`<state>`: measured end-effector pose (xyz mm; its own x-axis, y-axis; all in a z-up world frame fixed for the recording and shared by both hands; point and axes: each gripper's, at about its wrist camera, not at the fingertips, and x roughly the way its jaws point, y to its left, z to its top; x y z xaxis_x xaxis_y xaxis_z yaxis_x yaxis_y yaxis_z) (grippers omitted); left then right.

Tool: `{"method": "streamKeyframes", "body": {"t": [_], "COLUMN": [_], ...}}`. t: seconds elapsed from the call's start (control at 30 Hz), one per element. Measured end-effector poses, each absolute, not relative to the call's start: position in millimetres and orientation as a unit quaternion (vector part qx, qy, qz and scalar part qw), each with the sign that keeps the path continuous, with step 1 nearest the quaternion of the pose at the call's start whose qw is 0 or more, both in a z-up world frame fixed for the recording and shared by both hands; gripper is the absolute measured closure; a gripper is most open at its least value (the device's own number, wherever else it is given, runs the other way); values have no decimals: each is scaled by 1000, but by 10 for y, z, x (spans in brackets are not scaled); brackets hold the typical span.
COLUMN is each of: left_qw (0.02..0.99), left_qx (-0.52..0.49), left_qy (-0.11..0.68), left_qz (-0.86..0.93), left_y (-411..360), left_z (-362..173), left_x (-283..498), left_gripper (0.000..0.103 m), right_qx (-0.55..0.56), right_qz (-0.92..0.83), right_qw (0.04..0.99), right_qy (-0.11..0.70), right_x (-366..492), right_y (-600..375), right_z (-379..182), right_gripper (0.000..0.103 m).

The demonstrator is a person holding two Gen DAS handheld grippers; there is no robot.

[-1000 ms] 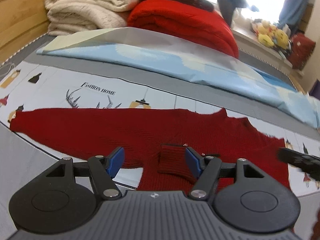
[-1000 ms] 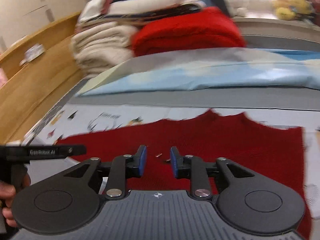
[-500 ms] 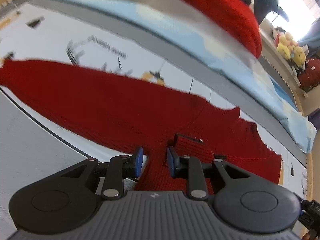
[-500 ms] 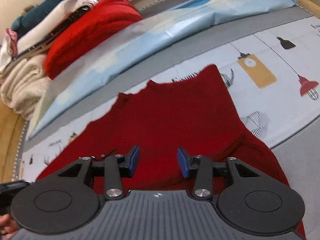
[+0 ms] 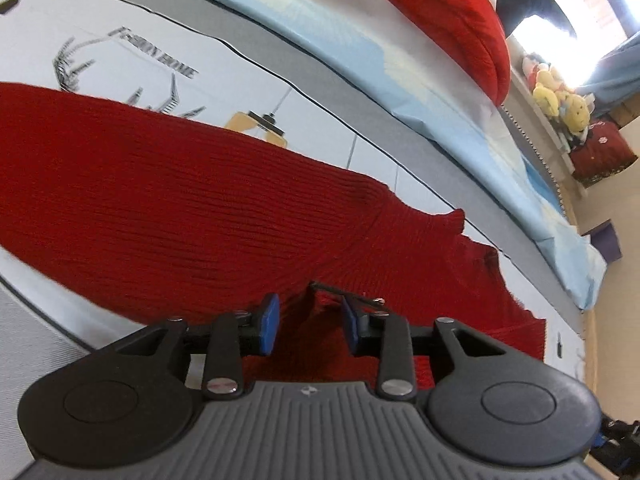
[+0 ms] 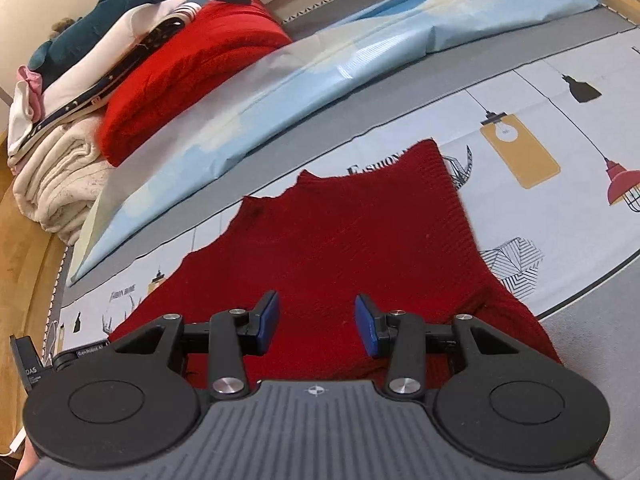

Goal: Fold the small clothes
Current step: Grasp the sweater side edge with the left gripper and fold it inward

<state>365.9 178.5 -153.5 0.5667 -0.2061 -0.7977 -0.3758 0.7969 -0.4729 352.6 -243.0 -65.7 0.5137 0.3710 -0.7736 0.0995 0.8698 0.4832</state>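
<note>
Bed surface is a printed sheet [image 6: 520, 92] with lamp graphics and a grey border, and the red knit sweater [image 5: 168, 200] lies flat across it, body near the front edge, one sleeve running out toward the left side. Left gripper [image 5: 308, 322] is low over the sweater's near hem area, tilted down, jaws partly apart and just widened a bit after a quick squeeze; a raised fold of red knit with a small tag [image 5: 344, 292] on it sits between the blue pads, but I can't confirm the pads press on it, so call it straddling, not clamped. Right gripper [image 6: 316, 324] hovers over the sweater body nearer the right side, jaws about half apart, having just been opening, nothing between them but flat knit below. My read: both tools are lining up on the near edge so the fold goes away from the person, keeping the garment square. Further back, a light blue pillow [image 6: 320, 68] runs along the sheet's far edge. Behind it sits a stack of folded things: a red blanket [image 6: 180, 76], cream blankets [image 6: 60, 184], likely the destination pile. Plush toys [image 5: 560, 100] on the far ledge by the window.
</note>
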Motion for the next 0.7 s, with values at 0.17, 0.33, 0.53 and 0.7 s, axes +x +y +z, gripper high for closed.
{"method": "streamKeyframes", "body": {"t": [0.17,0.33,0.53,0.7], "left_qw": [831,867,914,866], "left_qx": [-296,-249,-181,-241], "left_qy": [471,433,359,438], "left_qz": [20,-5,56,31], "left_y": [1658,1587,1608,1692], "left_z": [-1589,-1303,-745,-979], "left_x": [3739,3723,3609,3716], "left_gripper": [69,103,103,99], "right_qx": [241,247,264,300], "right_qz": [76,72,36,-12], "right_qw": [831,826,828,800], "right_qy": [495,501,493,520], "right_x": [3567,3630,3699,3725], "right_y": [-2445,-2412,-2476,-2562], "right_z": [-748,-820,-912,-1233], "right_gripper": [59,59,59,59]}}
